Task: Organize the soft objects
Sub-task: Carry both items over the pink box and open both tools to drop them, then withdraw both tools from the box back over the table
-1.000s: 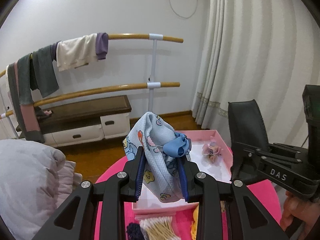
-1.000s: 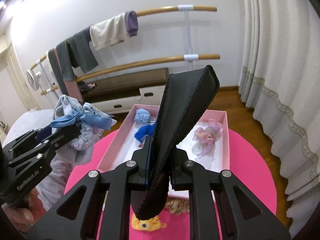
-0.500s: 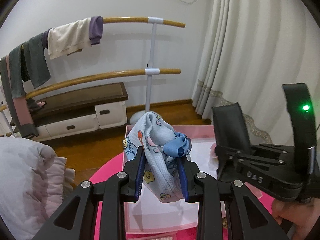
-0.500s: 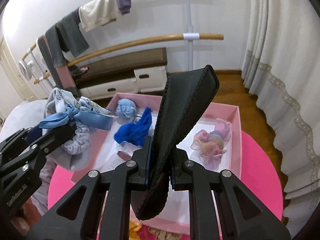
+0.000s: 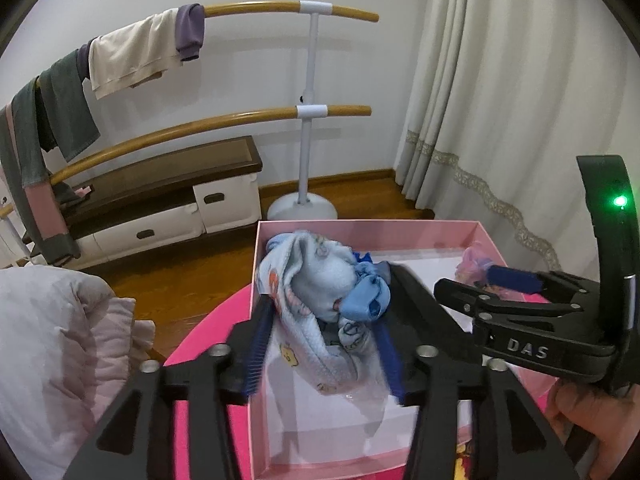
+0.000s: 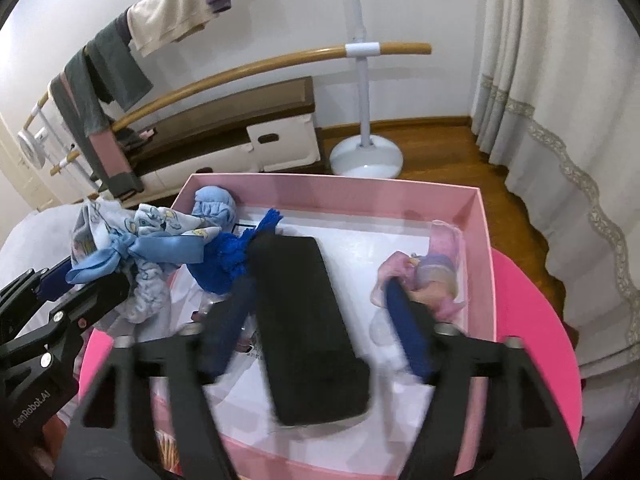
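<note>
Now both jaws just opening, black band (image 6: 310, 328) loose between right pair, blue scrunchie (image 5: 324, 304) between left.

Clothes (image 5: 132, 52) drape a wooden barre (image 5: 256, 8) above a low bench (image 5: 160, 184); white curtains (image 5: 500, 100) hang right.

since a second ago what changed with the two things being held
Both grippers came down over the pink box and their jaws have just been opening. The black pouch dropped flat into the box; the blue printed cloth sags between the left fingers. The scrunchies in the box stayed.
</note>
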`<control>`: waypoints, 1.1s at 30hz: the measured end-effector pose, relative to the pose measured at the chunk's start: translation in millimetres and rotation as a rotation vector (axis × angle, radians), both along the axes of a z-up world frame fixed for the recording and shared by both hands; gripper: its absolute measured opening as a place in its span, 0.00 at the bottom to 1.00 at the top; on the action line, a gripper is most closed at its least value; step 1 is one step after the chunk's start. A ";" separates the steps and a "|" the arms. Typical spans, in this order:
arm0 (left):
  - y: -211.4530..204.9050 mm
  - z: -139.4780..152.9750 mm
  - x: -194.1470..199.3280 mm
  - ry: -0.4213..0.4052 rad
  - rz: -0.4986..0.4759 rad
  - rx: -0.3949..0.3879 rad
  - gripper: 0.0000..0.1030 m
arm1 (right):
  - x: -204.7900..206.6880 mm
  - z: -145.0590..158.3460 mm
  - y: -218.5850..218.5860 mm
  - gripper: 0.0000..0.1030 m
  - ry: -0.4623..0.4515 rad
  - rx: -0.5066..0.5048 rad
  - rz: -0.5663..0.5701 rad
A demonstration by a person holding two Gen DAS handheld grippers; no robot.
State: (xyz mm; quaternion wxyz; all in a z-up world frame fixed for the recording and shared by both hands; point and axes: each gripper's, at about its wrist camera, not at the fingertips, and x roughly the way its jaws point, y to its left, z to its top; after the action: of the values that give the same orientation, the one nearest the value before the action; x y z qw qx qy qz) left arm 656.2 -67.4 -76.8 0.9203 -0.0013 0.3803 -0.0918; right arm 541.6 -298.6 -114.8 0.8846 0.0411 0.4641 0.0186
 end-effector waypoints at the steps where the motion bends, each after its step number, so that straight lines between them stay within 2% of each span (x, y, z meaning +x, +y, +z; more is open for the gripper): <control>1: -0.4 2.7 3.6 -0.014 0.009 0.011 0.64 | -2.0 1.5 -1.0 0.83 -0.006 -0.003 -0.007; 2: 0.8 4.6 -3.2 -0.029 0.014 0.016 0.76 | -5.8 4.6 -3.1 0.95 -0.021 0.003 -0.016; 3: 0.4 7.0 -7.2 -0.049 0.019 0.022 0.87 | -8.5 7.4 -4.3 1.00 -0.033 0.011 -0.022; 5: 3.0 16.5 -12.3 -0.094 0.033 0.027 1.00 | -17.1 15.0 -8.0 1.00 -0.059 0.016 -0.042; 13: 16.8 40.9 -39.3 -0.185 0.086 0.042 1.00 | -55.7 48.8 -11.0 1.00 -0.137 0.009 -0.077; 17: 21.5 43.3 -64.4 -0.230 0.119 0.064 1.00 | -83.8 69.9 -5.7 1.00 -0.189 0.019 -0.089; 22: 18.9 30.1 -140.5 -0.265 0.142 0.071 1.00 | -118.3 90.6 5.6 1.00 -0.249 0.018 -0.086; 27: 24.7 28.2 -199.2 -0.290 0.162 0.057 1.00 | -160.7 109.1 15.2 1.00 -0.315 0.015 -0.084; 33: 33.3 30.7 -252.1 -0.296 0.185 0.043 1.00 | -212.8 121.5 26.6 1.00 -0.372 0.009 -0.093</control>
State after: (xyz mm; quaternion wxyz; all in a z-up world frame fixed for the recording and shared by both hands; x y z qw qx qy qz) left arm 404.1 -34.1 -46.1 0.9705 -0.0030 0.2409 0.0023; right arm 328.8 -272.0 6.8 0.9549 0.0624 0.2901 -0.0128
